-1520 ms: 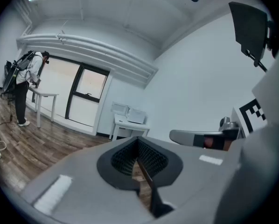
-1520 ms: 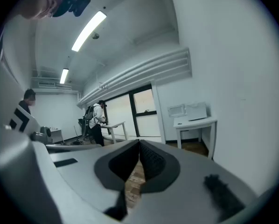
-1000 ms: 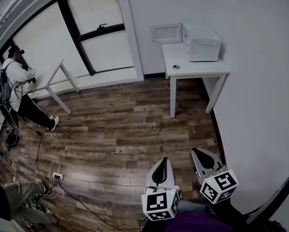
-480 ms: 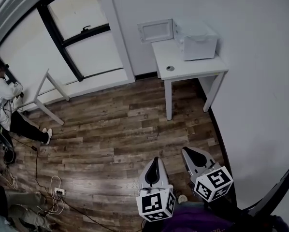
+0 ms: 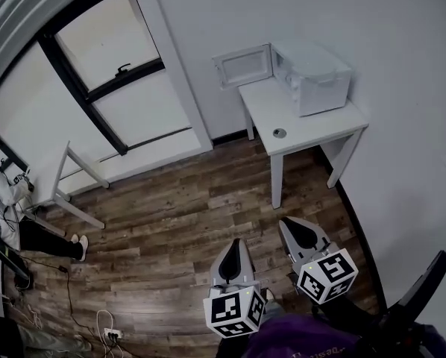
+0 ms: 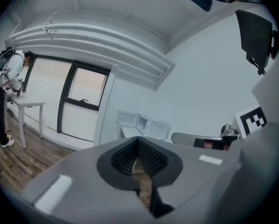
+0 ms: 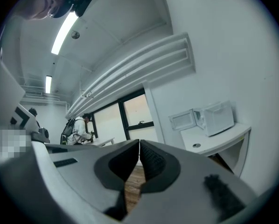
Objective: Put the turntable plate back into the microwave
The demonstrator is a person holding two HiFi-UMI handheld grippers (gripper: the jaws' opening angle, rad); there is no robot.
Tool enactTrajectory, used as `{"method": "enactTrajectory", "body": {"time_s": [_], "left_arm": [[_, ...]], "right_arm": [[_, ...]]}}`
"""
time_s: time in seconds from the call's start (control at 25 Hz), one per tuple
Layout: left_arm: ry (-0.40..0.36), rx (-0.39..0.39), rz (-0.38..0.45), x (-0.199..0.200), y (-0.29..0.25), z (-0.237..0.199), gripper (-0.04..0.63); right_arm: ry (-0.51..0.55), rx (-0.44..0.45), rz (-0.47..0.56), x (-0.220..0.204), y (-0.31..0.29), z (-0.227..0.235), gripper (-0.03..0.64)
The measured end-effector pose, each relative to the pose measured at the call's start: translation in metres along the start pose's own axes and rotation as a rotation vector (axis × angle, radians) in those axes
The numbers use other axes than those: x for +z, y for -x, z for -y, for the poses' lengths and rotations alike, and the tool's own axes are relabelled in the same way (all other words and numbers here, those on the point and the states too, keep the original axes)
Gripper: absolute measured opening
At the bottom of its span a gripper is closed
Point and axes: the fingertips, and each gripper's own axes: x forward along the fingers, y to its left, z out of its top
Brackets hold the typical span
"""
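Ahead, at one o'clock in the head view, the microwave sits on a white table against the wall. Its door is swung open past the table's left edge. A small round item lies near the table's front edge; whether it is the turntable plate I cannot tell. Bare wood floor lies open between. At six o'clock, the left gripper and right gripper are side by side, both clenched on nothing. A person is at nine o'clock, and cables lie at seven.
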Motion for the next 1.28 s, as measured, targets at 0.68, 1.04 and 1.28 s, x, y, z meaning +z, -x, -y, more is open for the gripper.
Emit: {"method": "enactTrajectory", "body": {"time_s": [0.68, 1.04, 1.28], "left_arm": [[0.093, 0.009, 0.004, 0.004, -0.109, -0.096, 0.003], [0.076, 0.059, -0.008, 0.047, -0.221, -0.167, 0.005], [0.042, 0.019, -0.005, 0.077, -0.319, -0.181, 0.003]], "right_arm": [[0.042, 0.006, -0.044, -0.008, -0.143, 0.025, 0.011], [0.023, 0.038, -0.014, 0.02, -0.281, 0.068, 0.012], [0.017, 0.055, 0.006, 0.046, -0.361, 0.113, 0.012]]}}
